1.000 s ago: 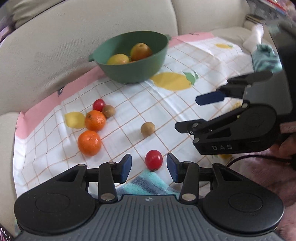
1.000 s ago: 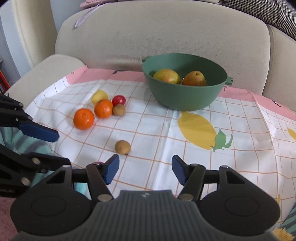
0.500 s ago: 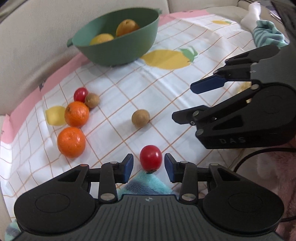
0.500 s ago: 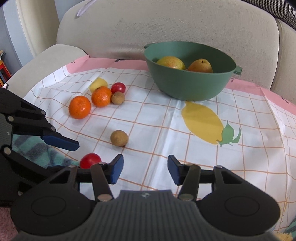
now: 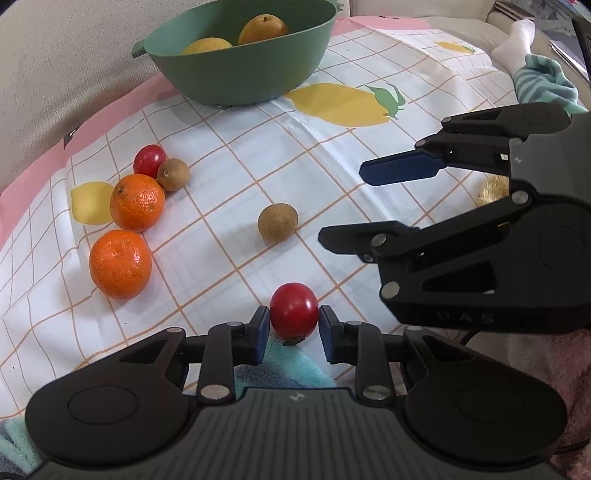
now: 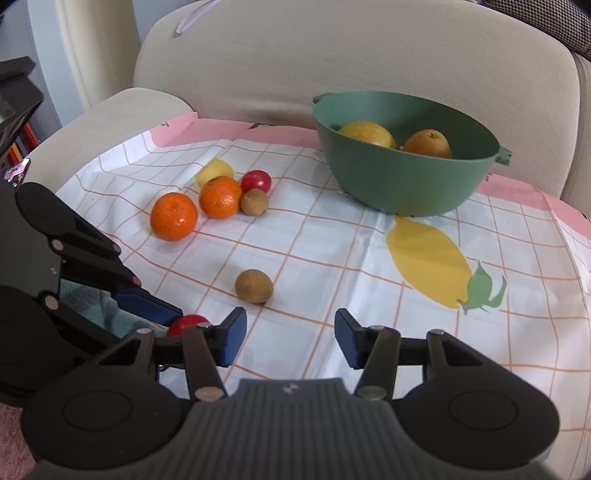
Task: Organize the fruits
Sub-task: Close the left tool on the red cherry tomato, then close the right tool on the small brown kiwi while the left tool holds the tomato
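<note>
My left gripper (image 5: pixel 294 326) is shut on a red cherry tomato (image 5: pixel 294 309) at the near edge of the checked cloth (image 5: pixel 332 177); the tomato also shows in the right wrist view (image 6: pixel 186 323). My right gripper (image 6: pixel 287 339) is open and empty, hovering over the cloth to the right; it also shows in the left wrist view (image 5: pixel 373 206). A green bowl (image 5: pixel 236 70) at the back holds two yellow-orange fruits (image 5: pixel 262 27). Two oranges (image 5: pixel 120 264), a second tomato (image 5: pixel 149 159) and two small brown fruits (image 5: pixel 277 222) lie on the cloth.
The cloth lies on a beige sofa seat with the backrest (image 6: pixel 351 59) behind the bowl. A striped teal towel (image 5: pixel 543 81) and a white sock (image 5: pixel 517 40) lie at the far right. A teal towel (image 5: pixel 291 362) sits under my left gripper.
My left gripper has moved forward around the red tomato and closed on it. The right gripper stayed open and shifted slightly closer to the brown fruit.
</note>
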Action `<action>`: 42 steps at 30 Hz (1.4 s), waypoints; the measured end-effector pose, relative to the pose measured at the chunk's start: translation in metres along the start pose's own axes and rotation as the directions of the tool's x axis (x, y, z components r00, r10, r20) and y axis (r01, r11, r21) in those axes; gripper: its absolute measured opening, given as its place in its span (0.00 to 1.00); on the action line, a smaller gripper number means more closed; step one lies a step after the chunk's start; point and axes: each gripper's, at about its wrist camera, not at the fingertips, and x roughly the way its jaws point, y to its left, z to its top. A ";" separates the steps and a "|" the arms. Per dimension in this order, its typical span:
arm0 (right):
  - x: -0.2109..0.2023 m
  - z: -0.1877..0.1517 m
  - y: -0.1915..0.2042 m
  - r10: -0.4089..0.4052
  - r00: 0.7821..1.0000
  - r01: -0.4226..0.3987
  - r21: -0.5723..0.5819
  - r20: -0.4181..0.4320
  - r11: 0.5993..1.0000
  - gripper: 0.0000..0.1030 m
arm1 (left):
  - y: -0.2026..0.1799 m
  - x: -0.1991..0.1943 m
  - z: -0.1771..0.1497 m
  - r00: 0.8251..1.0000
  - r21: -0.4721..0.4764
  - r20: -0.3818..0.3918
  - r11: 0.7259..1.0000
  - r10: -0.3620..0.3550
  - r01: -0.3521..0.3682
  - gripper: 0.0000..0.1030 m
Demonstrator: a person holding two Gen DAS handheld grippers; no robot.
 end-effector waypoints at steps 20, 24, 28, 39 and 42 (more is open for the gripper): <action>0.029 0.009 0.009 0.083 0.997 -0.082 -0.009 0.011 0.997 0.36 | 0.041 -0.028 -0.005 0.995 -0.210 0.066 0.976 0.069 -0.053 0.30; 0.035 0.010 0.010 0.079 0.997 -0.079 -0.013 0.004 0.997 0.32 | 0.049 -0.033 -0.008 0.996 -0.254 0.081 0.967 0.039 -0.017 0.30; 0.039 0.011 0.010 0.081 0.997 -0.081 -0.013 -0.001 0.997 0.26 | 0.050 -0.031 -0.008 0.996 -0.256 0.087 0.967 0.034 -0.011 0.30; 0.034 0.014 0.014 0.057 0.998 -0.057 -0.047 0.009 0.997 0.24 | 0.053 -0.032 -0.010 0.996 -0.281 0.092 0.960 0.012 0.014 0.30; 0.026 0.016 0.013 0.046 0.999 -0.044 -0.049 0.029 0.998 0.24 | 0.052 -0.037 -0.008 0.994 -0.278 0.106 0.960 0.015 0.016 0.30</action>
